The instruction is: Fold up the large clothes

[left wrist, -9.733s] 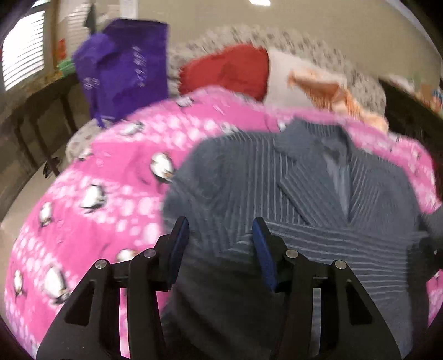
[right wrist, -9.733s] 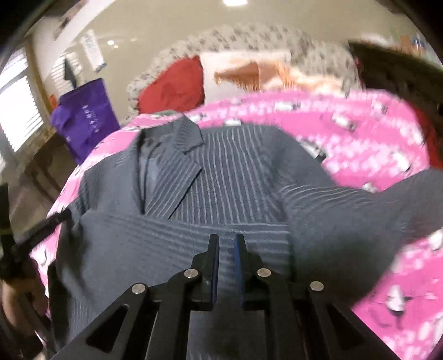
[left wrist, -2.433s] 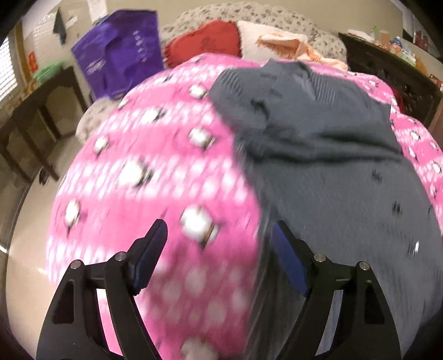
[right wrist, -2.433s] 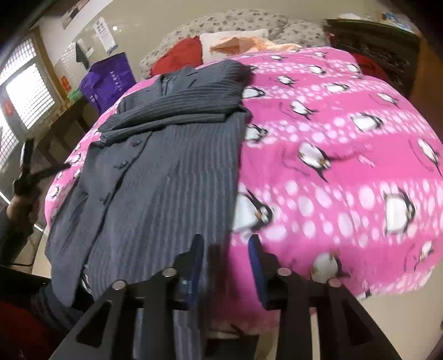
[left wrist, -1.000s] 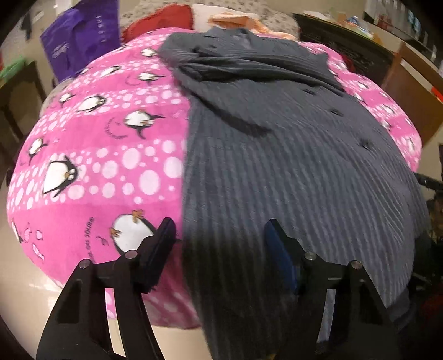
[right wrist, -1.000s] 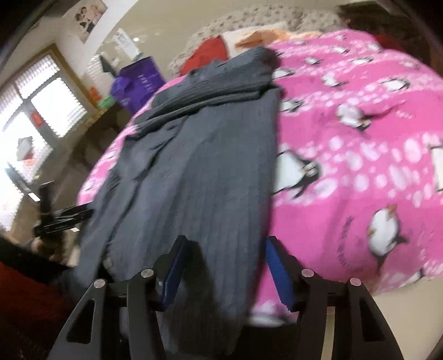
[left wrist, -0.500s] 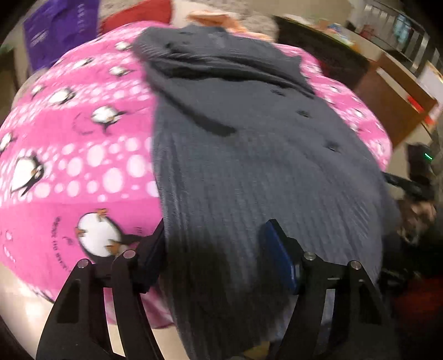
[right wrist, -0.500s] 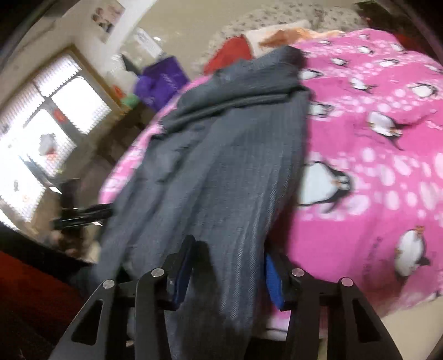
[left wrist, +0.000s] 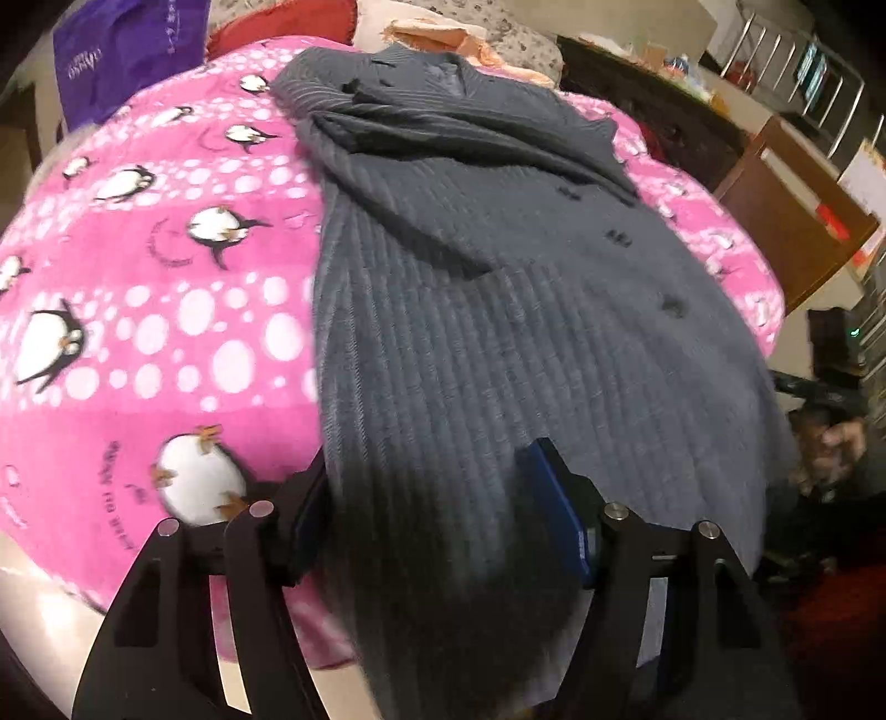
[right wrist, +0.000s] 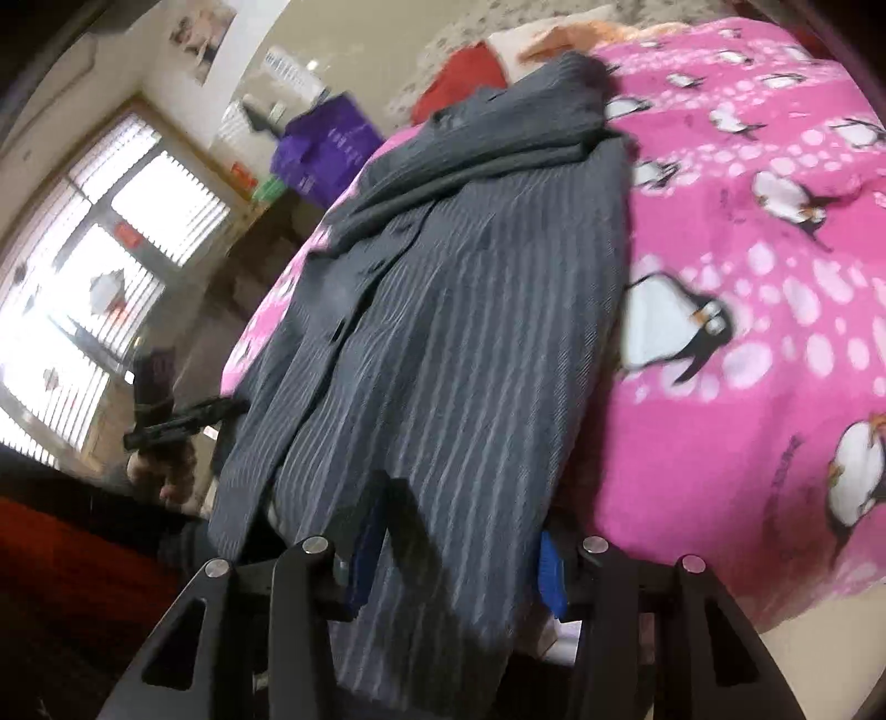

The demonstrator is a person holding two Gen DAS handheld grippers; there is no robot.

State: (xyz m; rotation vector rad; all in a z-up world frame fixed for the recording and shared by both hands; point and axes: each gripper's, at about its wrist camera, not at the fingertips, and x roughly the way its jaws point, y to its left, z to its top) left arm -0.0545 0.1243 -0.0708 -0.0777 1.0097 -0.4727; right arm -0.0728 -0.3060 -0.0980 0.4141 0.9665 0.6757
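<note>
A long grey pinstriped coat (left wrist: 498, 288) lies lengthwise on a bed covered by a pink penguin blanket (left wrist: 155, 288); its sleeves are folded across the chest and its hem hangs over the near edge. My left gripper (left wrist: 437, 504) is open, its jaws straddling the coat's left hem edge. In the right wrist view the coat (right wrist: 470, 310) also shows, and my right gripper (right wrist: 454, 554) is open with its jaws on either side of the coat's right hem edge. Each gripper appears far off in the other's view, the right one (left wrist: 825, 382) and the left one (right wrist: 166, 421).
A purple bag (left wrist: 127, 50), a red cushion (left wrist: 277, 27) and pillows sit at the bed's head. A dark wooden dresser (left wrist: 653, 99) stands to the right. A window with blinds (right wrist: 99, 266) and a dark table are to the left.
Both grippers have moved down from the coat's chest to the hem at the foot of the bed. In the last second each has closed in around its hem edge, still open.
</note>
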